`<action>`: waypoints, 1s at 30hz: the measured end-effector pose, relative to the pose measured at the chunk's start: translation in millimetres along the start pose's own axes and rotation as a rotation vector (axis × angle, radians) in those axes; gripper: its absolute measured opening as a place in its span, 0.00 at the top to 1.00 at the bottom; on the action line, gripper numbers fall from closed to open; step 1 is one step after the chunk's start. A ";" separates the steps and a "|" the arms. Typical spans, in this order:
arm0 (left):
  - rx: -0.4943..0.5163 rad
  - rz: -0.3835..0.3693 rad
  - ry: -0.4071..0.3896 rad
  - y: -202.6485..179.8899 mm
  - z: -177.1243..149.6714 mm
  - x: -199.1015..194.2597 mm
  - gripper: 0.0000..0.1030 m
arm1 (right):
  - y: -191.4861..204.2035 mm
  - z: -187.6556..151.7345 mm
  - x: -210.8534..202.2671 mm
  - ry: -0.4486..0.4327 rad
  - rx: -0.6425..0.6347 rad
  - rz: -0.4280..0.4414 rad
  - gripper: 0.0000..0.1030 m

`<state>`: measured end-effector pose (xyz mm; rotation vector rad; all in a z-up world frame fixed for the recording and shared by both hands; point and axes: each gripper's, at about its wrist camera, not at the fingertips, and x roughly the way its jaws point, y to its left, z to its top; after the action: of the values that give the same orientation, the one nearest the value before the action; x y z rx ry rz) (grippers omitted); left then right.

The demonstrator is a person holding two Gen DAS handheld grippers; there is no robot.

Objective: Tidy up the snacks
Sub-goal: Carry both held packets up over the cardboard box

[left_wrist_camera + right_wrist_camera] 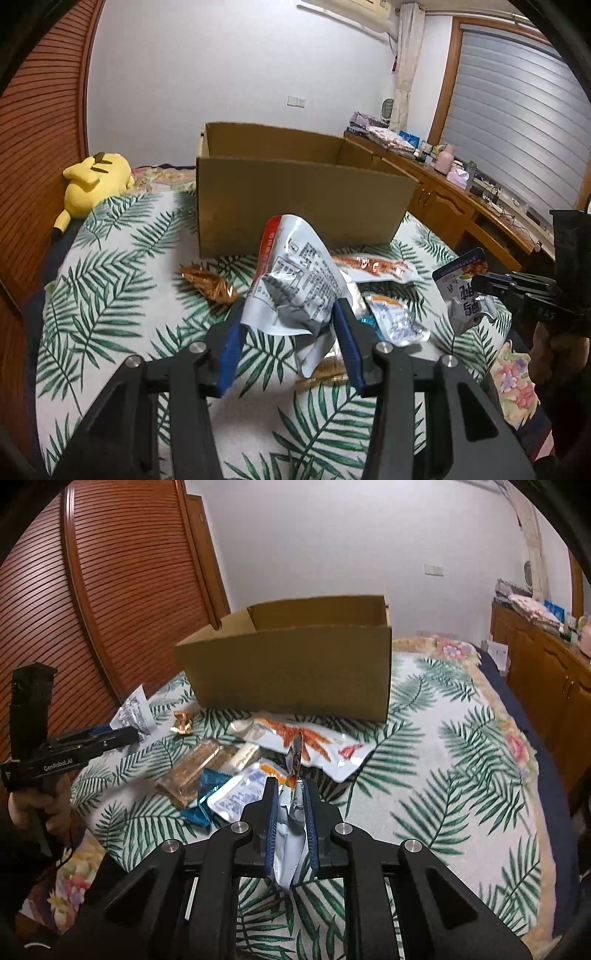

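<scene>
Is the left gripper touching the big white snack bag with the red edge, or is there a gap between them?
Touching. In the left wrist view, both blue pads of the left gripper press the crumpled lower part of the white snack bag, which is lifted above the bedspread.

You're facing a plain white wall (229, 66) with a light switch (296, 100) on it. On your left a slatted wooden door (40, 122); on your right a long wooden cabinet (454, 199) under a window with closed blinds (517, 122). Below you lies the bed (454, 746), its cover printed with palm leaves
</scene>
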<state>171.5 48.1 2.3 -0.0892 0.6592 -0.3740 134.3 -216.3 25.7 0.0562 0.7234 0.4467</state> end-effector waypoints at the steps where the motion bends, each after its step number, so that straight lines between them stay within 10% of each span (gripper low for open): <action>1: 0.000 0.001 -0.008 -0.3 3.5 -1.1 0.56 | 0.2 2.9 -1.5 -0.007 -0.005 -0.003 0.89; 30: 0.070 0.057 -0.139 10.0 152.7 47.0 0.56 | 6.4 159.4 37.8 -0.181 -0.198 -0.051 0.89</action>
<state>302.3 34.6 93.5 -0.0288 0.5102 -0.3321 260.6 -178.6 123.2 -0.1065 0.4994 0.4560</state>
